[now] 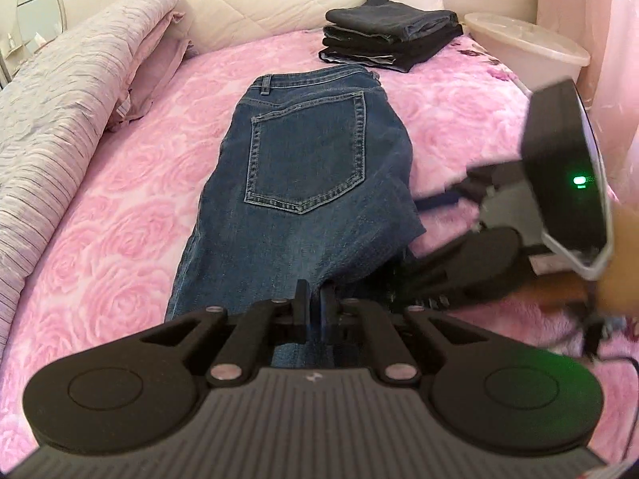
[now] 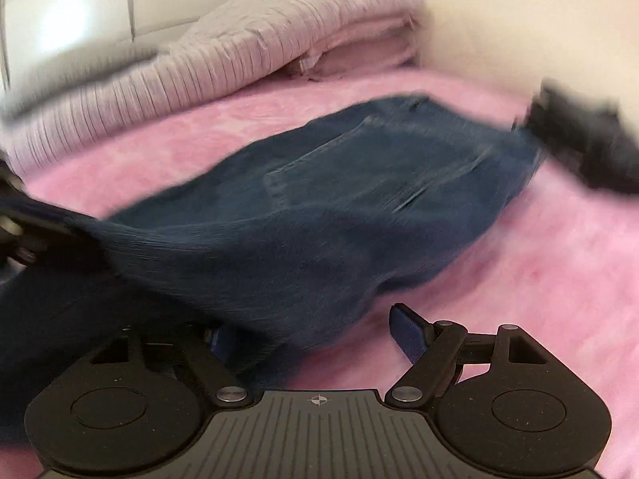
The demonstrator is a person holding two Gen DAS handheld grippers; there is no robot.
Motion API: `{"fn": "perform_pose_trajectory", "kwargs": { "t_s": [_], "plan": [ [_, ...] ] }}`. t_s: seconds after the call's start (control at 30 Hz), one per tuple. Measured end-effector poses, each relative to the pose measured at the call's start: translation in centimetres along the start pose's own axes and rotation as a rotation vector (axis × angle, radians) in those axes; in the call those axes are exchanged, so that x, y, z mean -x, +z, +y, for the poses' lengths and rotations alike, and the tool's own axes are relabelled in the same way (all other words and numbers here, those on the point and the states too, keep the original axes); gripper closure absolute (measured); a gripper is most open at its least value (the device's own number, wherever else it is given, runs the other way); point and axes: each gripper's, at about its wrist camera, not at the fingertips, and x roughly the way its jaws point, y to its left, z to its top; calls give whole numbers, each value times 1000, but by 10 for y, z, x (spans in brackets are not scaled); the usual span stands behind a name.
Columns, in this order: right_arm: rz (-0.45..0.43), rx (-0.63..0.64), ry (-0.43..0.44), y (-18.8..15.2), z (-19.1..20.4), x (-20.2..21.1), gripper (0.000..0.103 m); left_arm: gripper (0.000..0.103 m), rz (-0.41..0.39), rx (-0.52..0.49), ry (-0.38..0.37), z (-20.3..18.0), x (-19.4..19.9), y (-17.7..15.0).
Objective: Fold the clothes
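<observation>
Left gripper [image 1: 315, 305] is sitting nearest the lens, jaws pinched together on the leg end of the jeans [image 1: 303, 167], likely pinning that end so the denim stays taut and aligned for the fold. Right gripper [image 2: 319, 331] is hanging just beside the jeans' right edge near the crotch, jaws spread wide and holding nothing; one blue pad [image 2: 405, 329] is lying over bare bedspread, the other is half hidden under denim, so it is probably lining up a grab on that edge. Right wrist view is motion-blurred, so contact there is unclear. One pair of jeans is lying lengthwise on the pink bed [image 1: 120, 199], folded leg over leg, back pocket up, waistband at the far end. Beyond that, one stack of folded dark clothes [image 1: 389, 38] is waiting as the done pile; it appears to hold three or four items, exact count unclear. One white plastic tub [image 1: 527, 44] is sitting beside the stack. One rolled quilt [image 1: 72, 99] is lying along the bed's left side.
</observation>
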Motion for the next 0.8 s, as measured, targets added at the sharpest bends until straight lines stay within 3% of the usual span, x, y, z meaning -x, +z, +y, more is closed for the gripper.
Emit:
{"fn": "perform_pose_trajectory", "kwargs": {
  "t_s": [0.07, 0.2, 0.23, 0.37, 0.47, 0.57, 0.77, 0.8],
  "plan": [
    [-13, 86, -56, 0, -4, 6, 25, 98, 3, -45, -2, -7, 0, -2],
    [-20, 245, -164, -4, -5, 21, 25, 97, 29, -287, -21, -42, -4, -12],
    [-6, 268, -238, -5, -6, 22, 25, 97, 41, -332, -34, -49, -6, -16],
    [37, 326, -260, -12, -14, 23, 25, 96, 84, -453, -81, -74, -11, -30],
    [12, 426, -260, -17, -12, 24, 25, 96, 98, -465, -68, -81, -16, -37],
    [-22, 441, -235, -18, -12, 29, 25, 95, 99, -422, -62, -79, -17, -37],
    [-103, 421, -81, -17, -1, 35, 25, 95, 51, -241, -15, -55, -7, -26],
    [-101, 402, -91, -13, -1, 29, 25, 95, 45, -219, -8, -50, -6, -24]
  ]
}}
